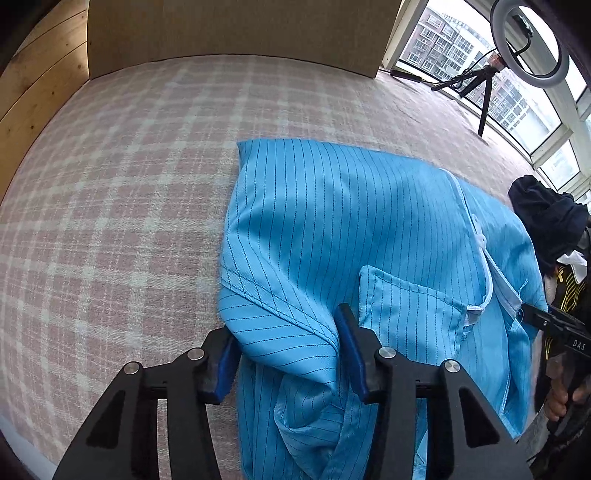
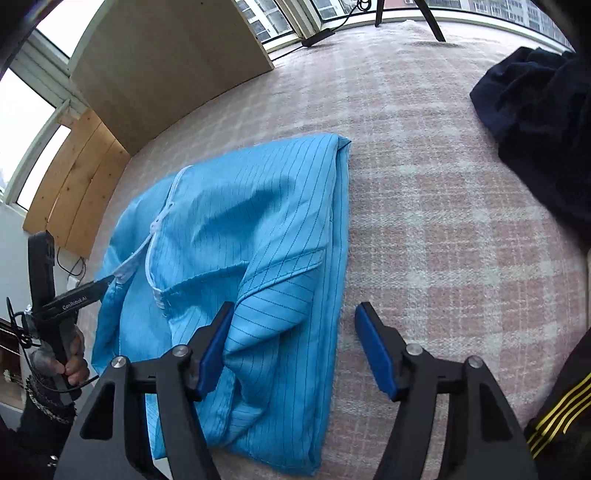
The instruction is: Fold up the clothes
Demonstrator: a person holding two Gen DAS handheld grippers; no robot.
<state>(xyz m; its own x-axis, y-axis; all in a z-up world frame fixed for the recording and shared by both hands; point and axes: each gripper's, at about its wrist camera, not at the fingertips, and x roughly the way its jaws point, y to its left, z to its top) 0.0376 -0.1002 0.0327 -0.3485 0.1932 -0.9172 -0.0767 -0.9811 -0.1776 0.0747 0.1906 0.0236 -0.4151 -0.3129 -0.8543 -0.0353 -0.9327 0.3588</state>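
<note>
A pink-and-white plaid blanket (image 1: 110, 221) covered the surface under everything; a tan board (image 1: 236, 29) stood upright at its far edge w/ pale wood planks (image 1: 40, 74) beside it. By the windows (image 1: 443, 40) stood a ring light (image 1: 528, 40) on a small black tripod (image 1: 480, 92). A dark navy garment (image 2: 535, 122) lay crumpled on the blanket, well apart from the blue one on the right-hand side, not in the way of either tool. The task's piece, a light-blue pinstriped jacket (image 1: 332, 221) w/ a white zipper (image 1: 476, 236) and a patch pocket (image 1: 406, 306), lay partly folded in the middle of the blanket, its near part bunched and hanging toward the camera. Left tongs (image 1: 291, 354) were spread wide, approx. half open or more, blue pads either side of a raised fold of the jacket; cloth sat between them and touched the right-side pad, but they were not pinching it. Right tongs (image 2: 291, 347) were likewise released and wide apart: the left-side pad rested against the jacket's right edge, the other pad hung over bare blanket. In the right wrist view the left tool's tip showed at the zipper end near the collar; in the left wrist view the right tool's black tip sat at the jacket's edge.
</note>
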